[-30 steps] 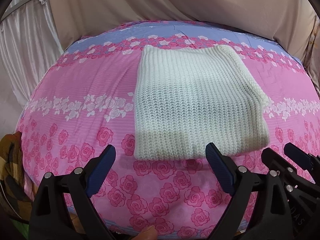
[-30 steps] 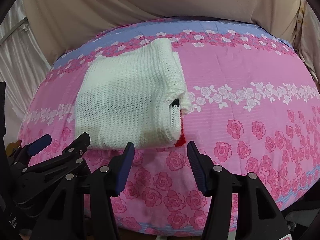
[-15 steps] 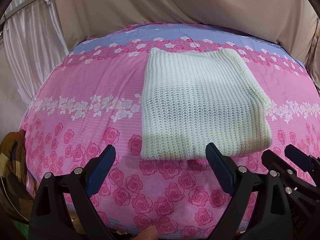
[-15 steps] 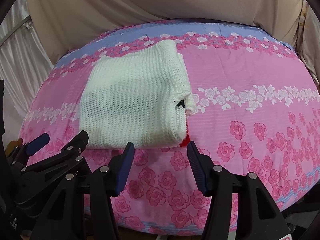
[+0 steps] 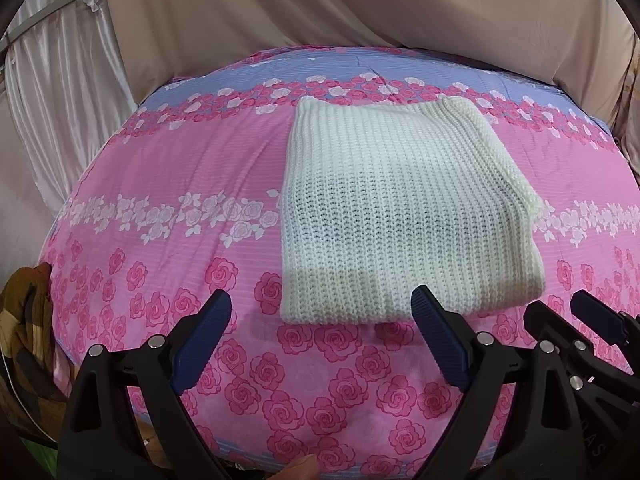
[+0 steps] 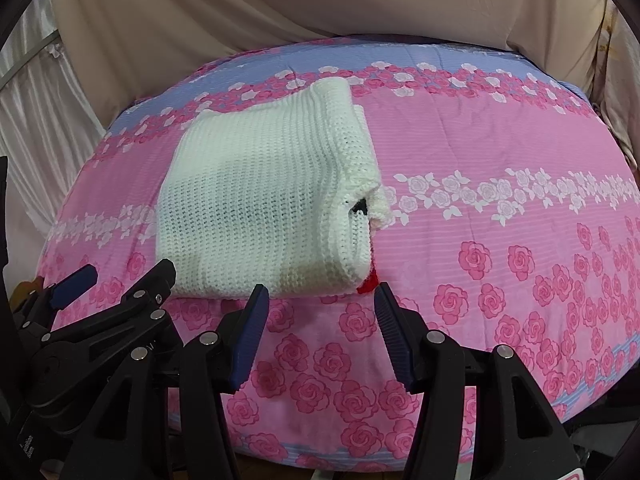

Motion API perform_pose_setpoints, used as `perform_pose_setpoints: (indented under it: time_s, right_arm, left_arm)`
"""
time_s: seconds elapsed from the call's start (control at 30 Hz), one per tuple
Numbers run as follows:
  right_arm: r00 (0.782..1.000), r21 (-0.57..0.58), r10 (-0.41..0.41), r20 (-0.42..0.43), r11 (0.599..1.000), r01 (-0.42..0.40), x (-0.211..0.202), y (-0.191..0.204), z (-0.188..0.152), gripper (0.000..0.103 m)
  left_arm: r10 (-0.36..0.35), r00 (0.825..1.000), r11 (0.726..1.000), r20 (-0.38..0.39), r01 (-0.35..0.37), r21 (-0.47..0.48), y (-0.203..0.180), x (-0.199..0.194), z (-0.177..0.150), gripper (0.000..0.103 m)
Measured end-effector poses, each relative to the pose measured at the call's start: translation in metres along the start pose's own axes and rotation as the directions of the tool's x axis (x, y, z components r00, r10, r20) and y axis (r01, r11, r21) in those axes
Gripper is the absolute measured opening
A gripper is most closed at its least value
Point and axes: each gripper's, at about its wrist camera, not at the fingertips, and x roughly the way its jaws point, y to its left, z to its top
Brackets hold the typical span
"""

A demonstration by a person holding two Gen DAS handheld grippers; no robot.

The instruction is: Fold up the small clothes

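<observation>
Folded white sweater (image 5: 404, 216) lies just beyond both gaping tongs (image 5: 322, 340) (image 6: 318, 328).

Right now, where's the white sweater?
The white sweater lies folded on the pink rose bedspread, just beyond both open hand-held grippers: right of centre in the left wrist view, left of centre in the right wrist view.

A home bedroom; a bed under a rose-print sheet (image 5: 180, 184); draped fabric (image 5: 360, 4) hangs behind.
</observation>
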Motion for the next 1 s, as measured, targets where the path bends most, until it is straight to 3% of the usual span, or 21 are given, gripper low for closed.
perform_pose_setpoints:
  time_s: [1.0]
  right_arm:
    - [1.000,0.012,-0.024,-0.017,1.000,0.024,0.005,-0.001,0.001,0.054]
  left_arm:
    - [-0.013,0.999,1.000,-0.044,0.013,0.006,0.000,0.012,0.001,0.089]
